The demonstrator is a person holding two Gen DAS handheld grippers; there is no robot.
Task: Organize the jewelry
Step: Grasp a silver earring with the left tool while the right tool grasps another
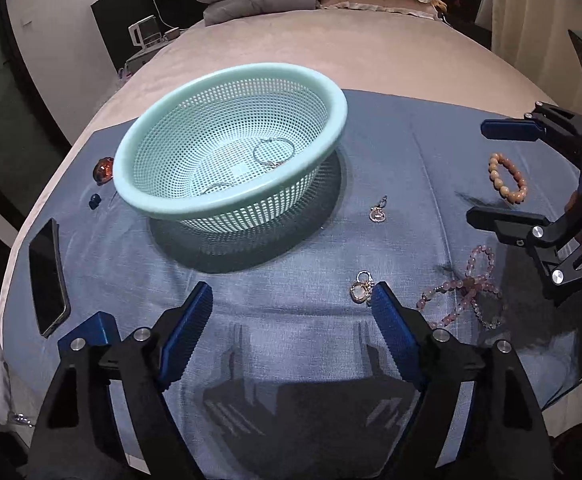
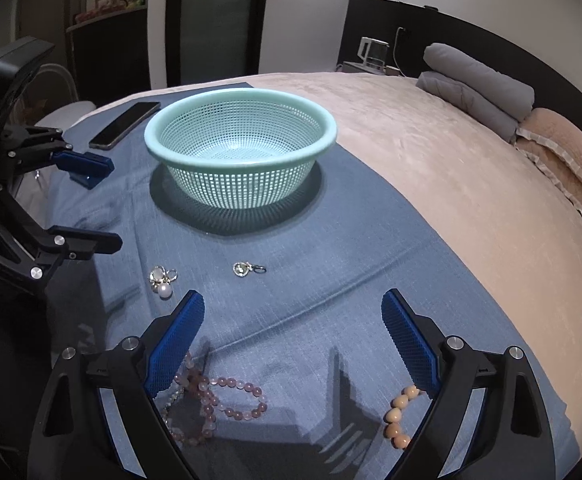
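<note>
On the blue woven cloth (image 1: 275, 320) spread over the bed, I am reading the layout from the left side across. Farthest left a dark smartphone (image 1: 48, 276) is lying flat, with an amber faceted stone (image 1: 103, 169) and a small dark blue bead (image 1: 94, 200) just beyond it, all beside the mint-green perforated plastic basket (image 1: 231, 140). Thin silver hoop earrings (image 1: 273, 152) are already lying inside it.

I am holding my left gripper (image 1: 291, 304) wide open and empty above the cloth. A silver pearl-drop earring (image 1: 361, 287) is sitting almost touching the tip of its right finger, so this hand is the nearer one for it; the earring is lying slightly ahead and to the right, compact with no real long axis. A small silver clasp charm (image 1: 378, 210) is lying farther ahead, between that earring and the basket.

Further right, my right gripper (image 2: 293, 308) is also spread wide and carrying nothing. A pink bead bracelet tangle (image 2: 215, 396) is lying under its left finger, its strands running roughly across the jaw line, and a peach round-bead bracelet (image 2: 401, 414) is curling beside its right finger.

I am judging that nothing is blocking the path to the basket.
</note>
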